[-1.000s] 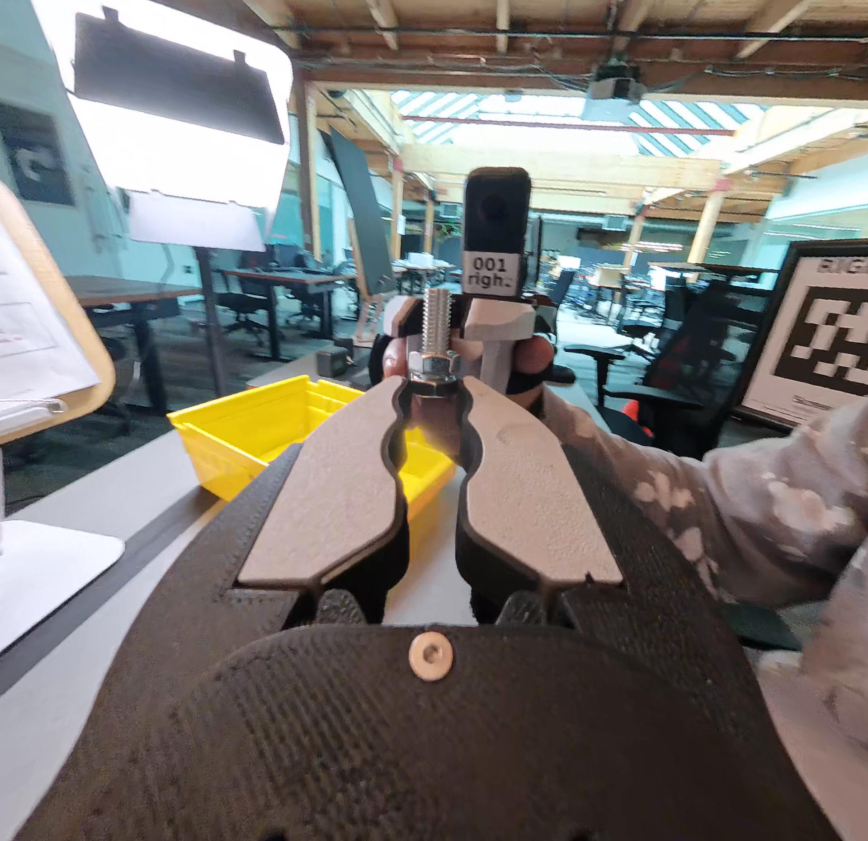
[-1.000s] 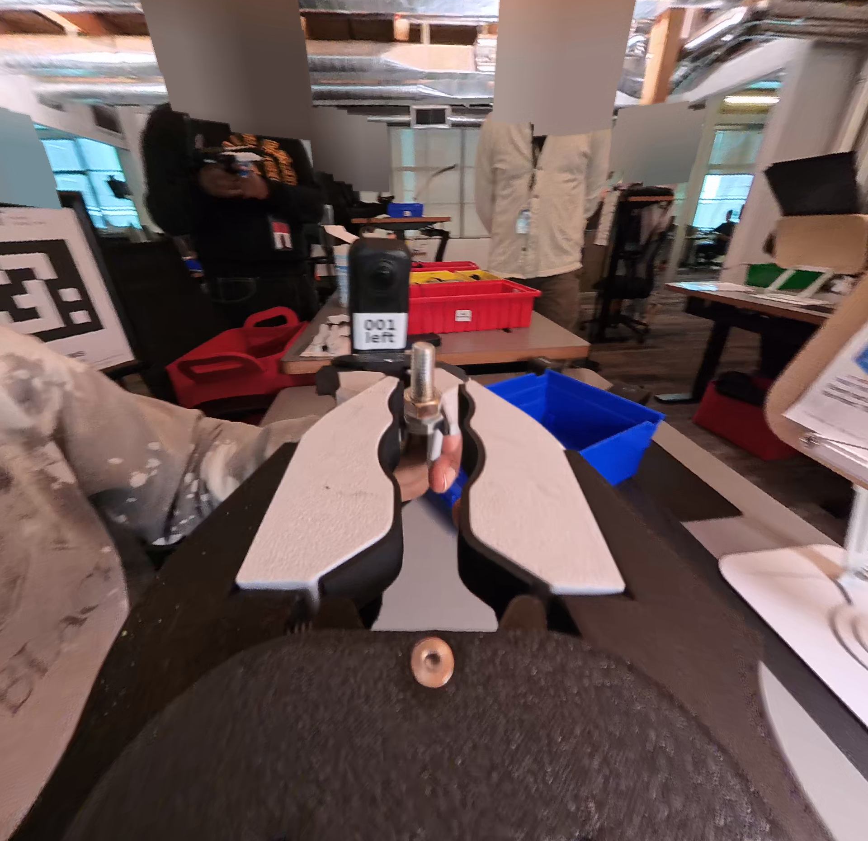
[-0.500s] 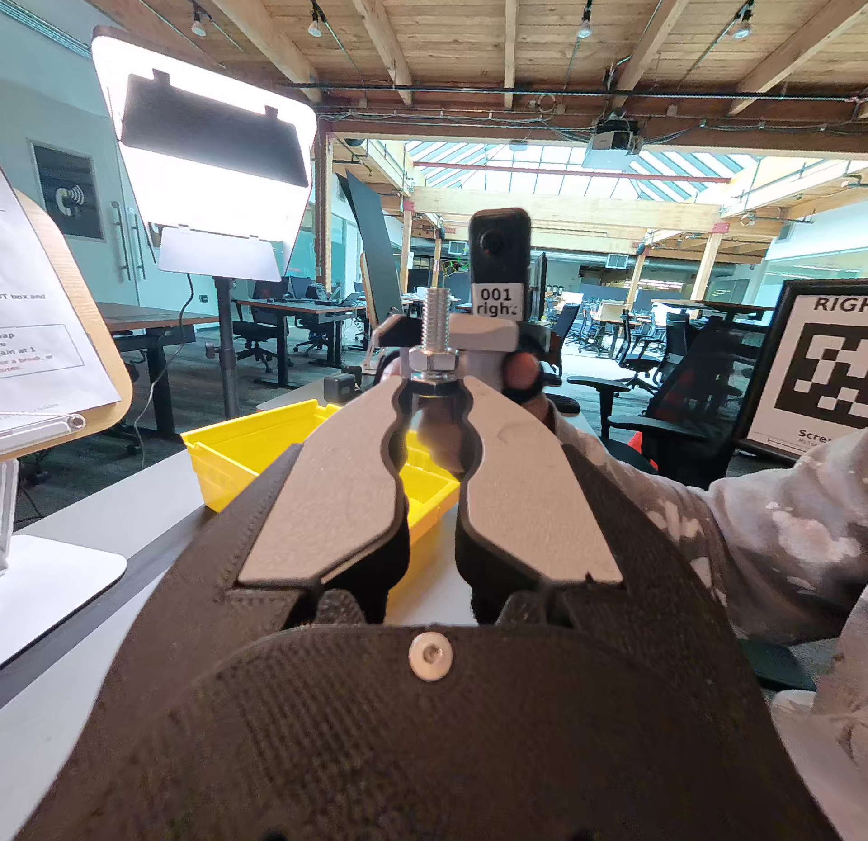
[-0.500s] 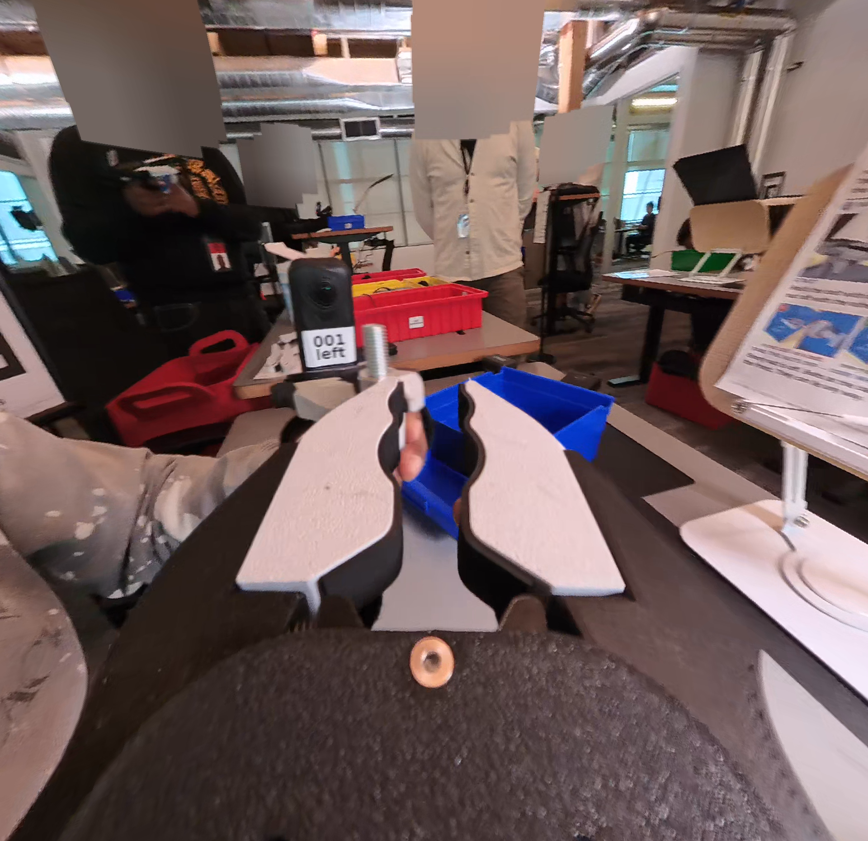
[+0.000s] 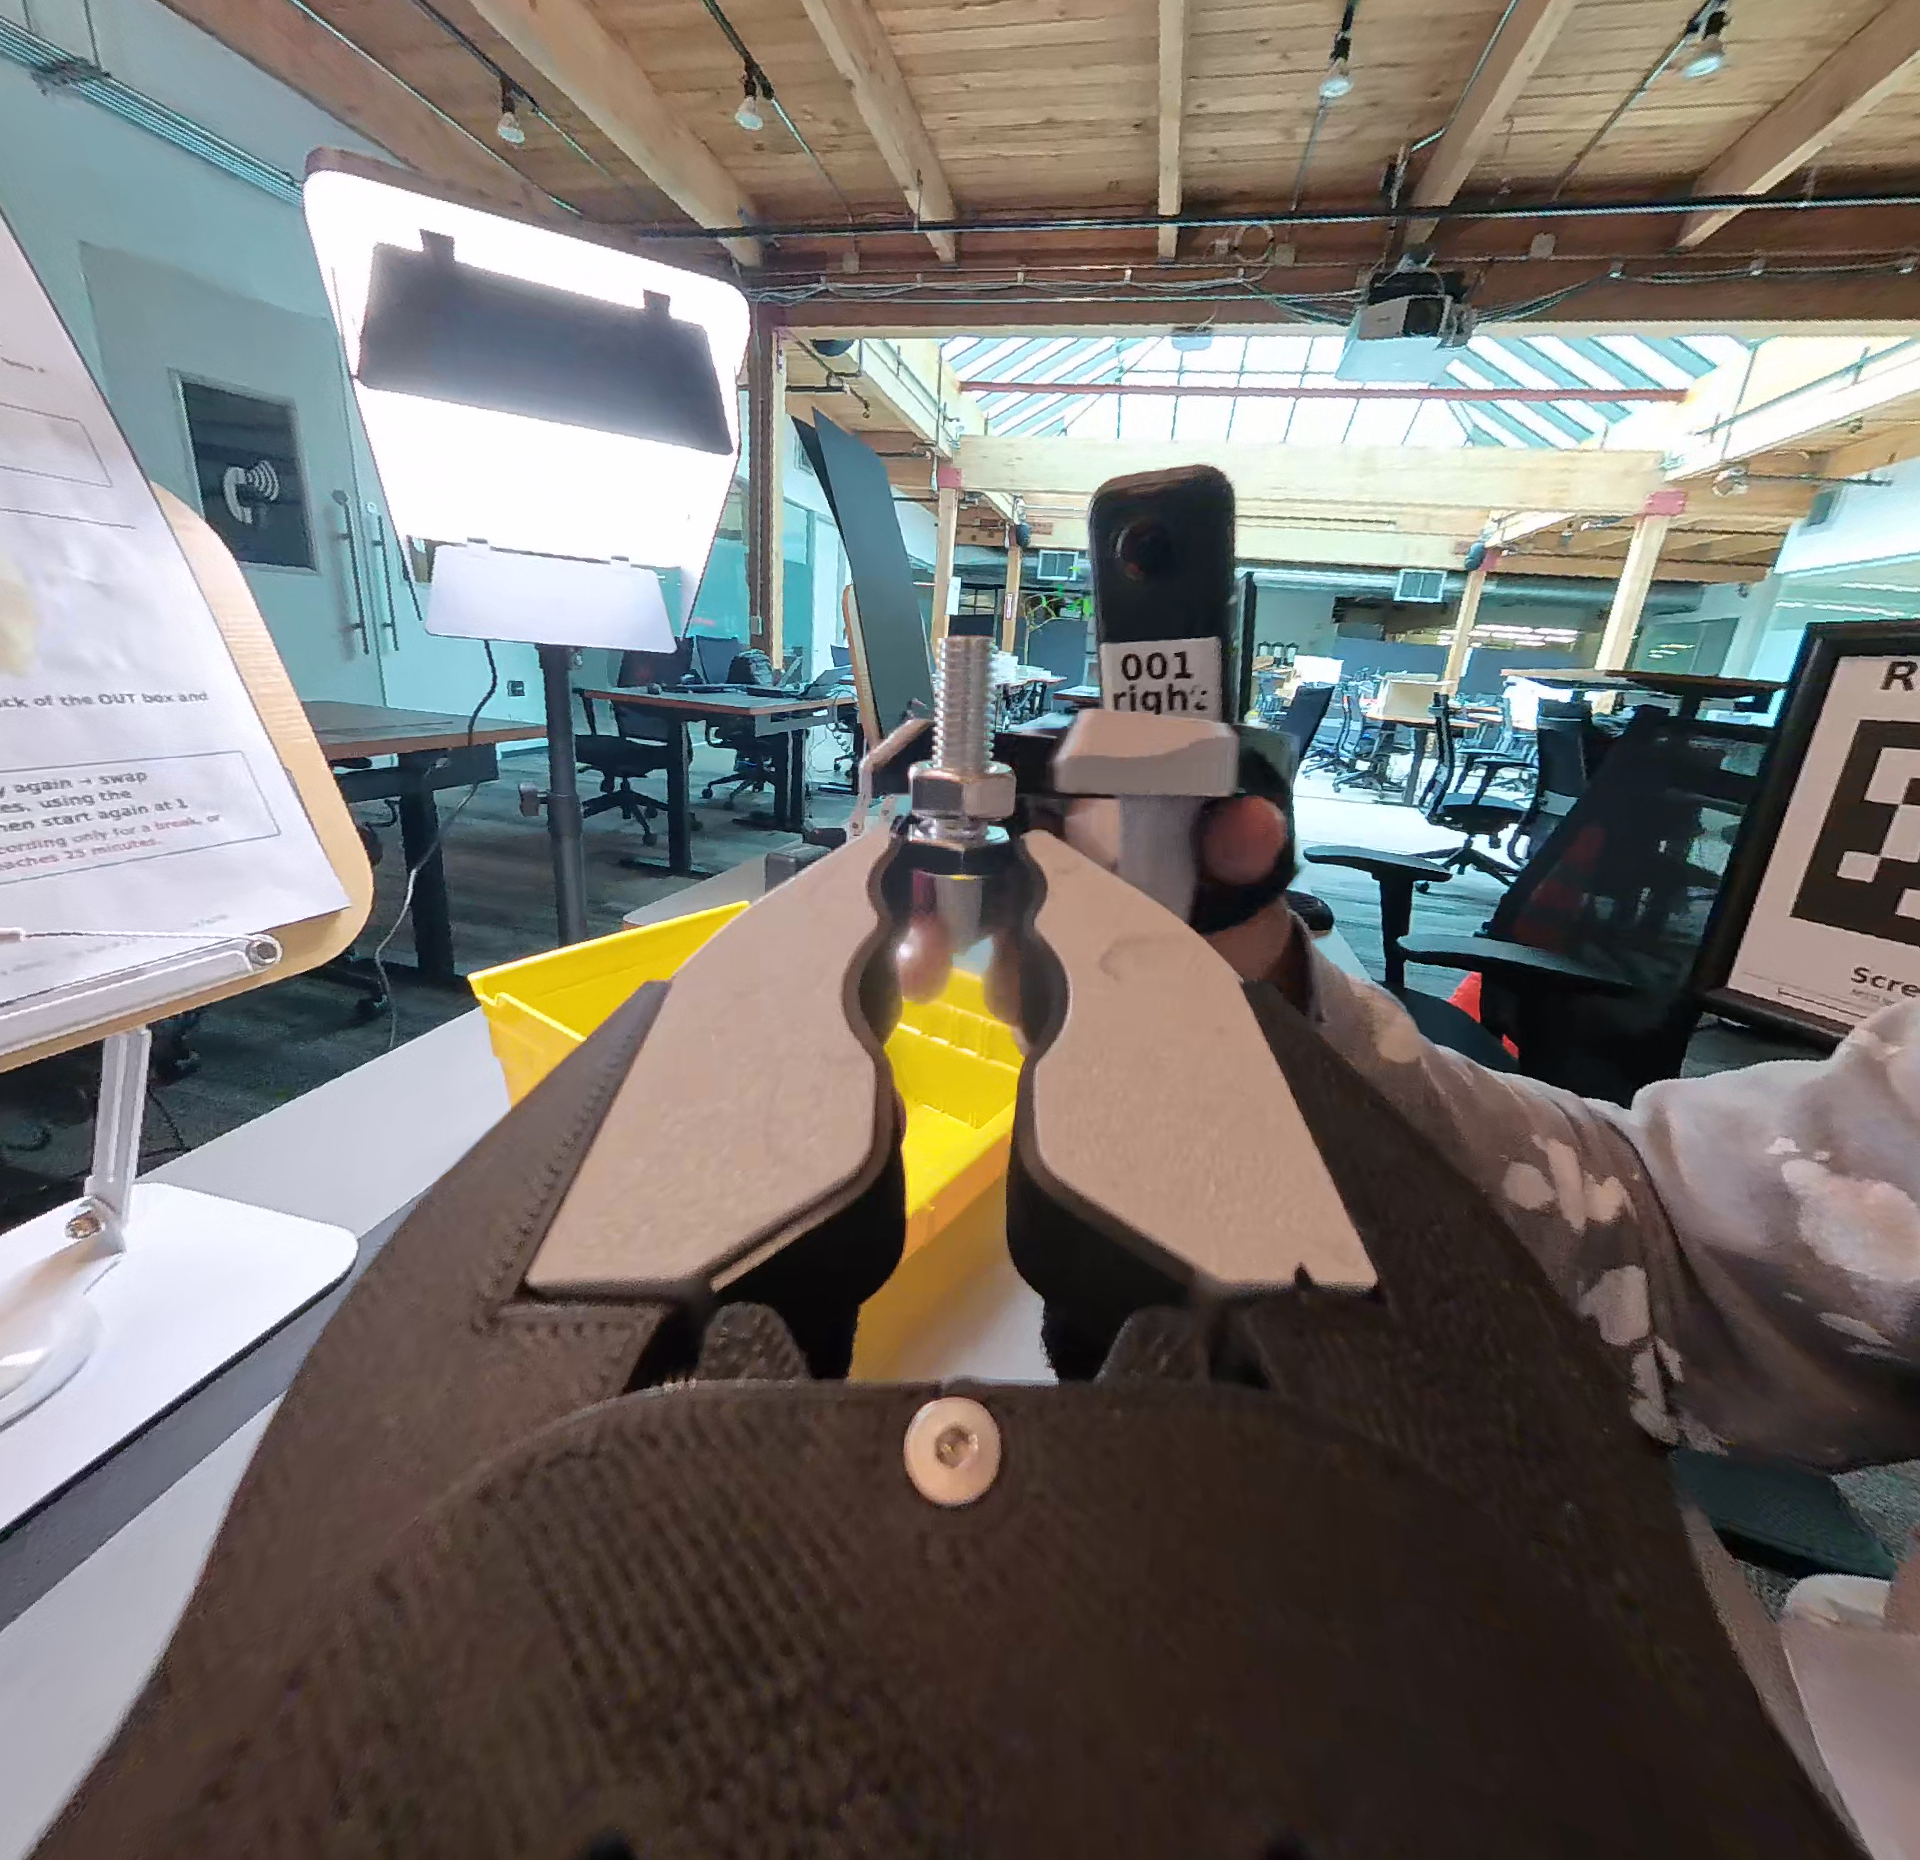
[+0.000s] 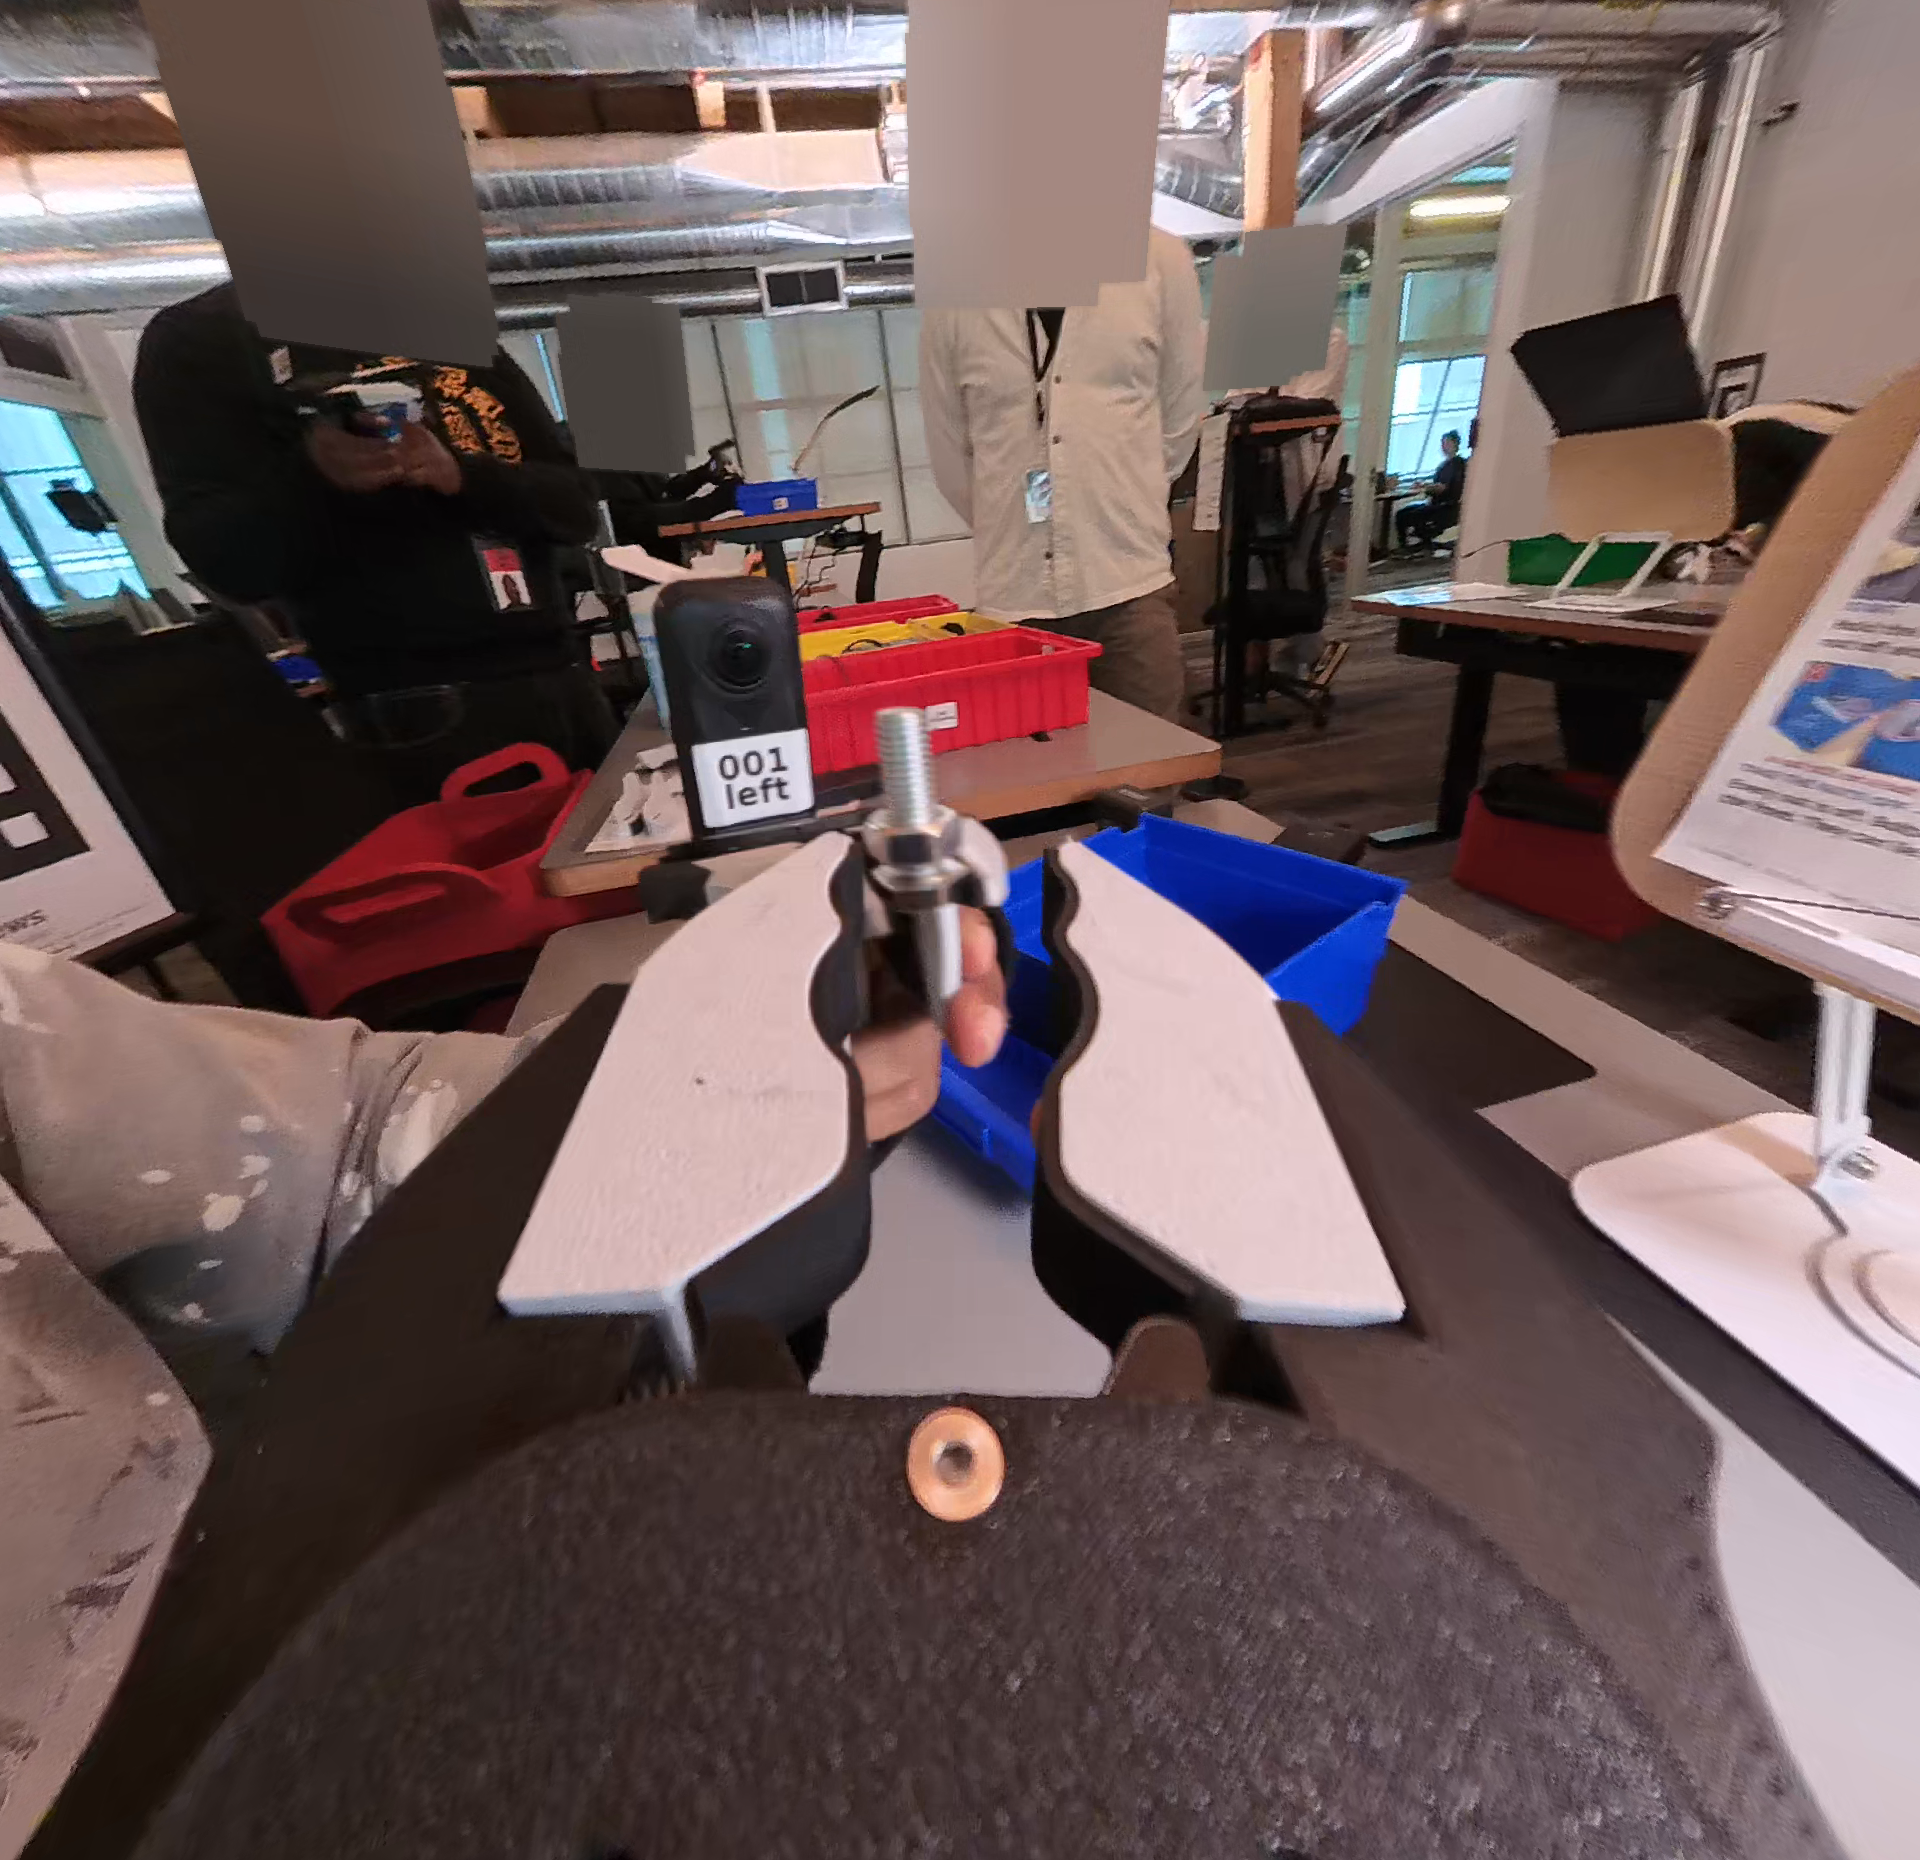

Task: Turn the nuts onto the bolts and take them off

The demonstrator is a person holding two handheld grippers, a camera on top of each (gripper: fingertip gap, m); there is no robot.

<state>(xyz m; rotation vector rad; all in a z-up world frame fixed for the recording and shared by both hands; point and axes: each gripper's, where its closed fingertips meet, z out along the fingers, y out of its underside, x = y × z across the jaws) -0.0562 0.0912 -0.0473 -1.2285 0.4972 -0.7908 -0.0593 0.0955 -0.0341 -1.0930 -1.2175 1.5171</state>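
Observation:
My left gripper (image 5: 956,854) is shut on the lower shank of a silver bolt (image 5: 964,698) and holds it upright, threads up. A hex nut (image 5: 961,794) sits on the threads just above the fingertips. My right gripper (image 6: 951,865) faces it from the other side and is open. In the right wrist view the bolt (image 6: 902,756) and nut (image 6: 914,844) stand between its fingers, close to the left finger (image 6: 727,1031). I cannot tell whether that finger touches the nut. The right gripper also shows in the left wrist view (image 5: 1143,771), just right of the bolt.
A yellow bin (image 5: 582,1000) sits on the table below the left gripper, and a blue bin (image 6: 1247,906) sits below the right one. Paper stands with white bases (image 5: 156,1291) (image 6: 1714,1239) flank the table. Two people (image 6: 1049,480) stand behind a table with red trays (image 6: 956,678). My two grippers' fingertips are within a few centimetres of each other.
My right gripper was closed around the nut, let go and swung off to the side. It has come back with wider jaws around the bolt. My left gripper keeps hold of the bolt.

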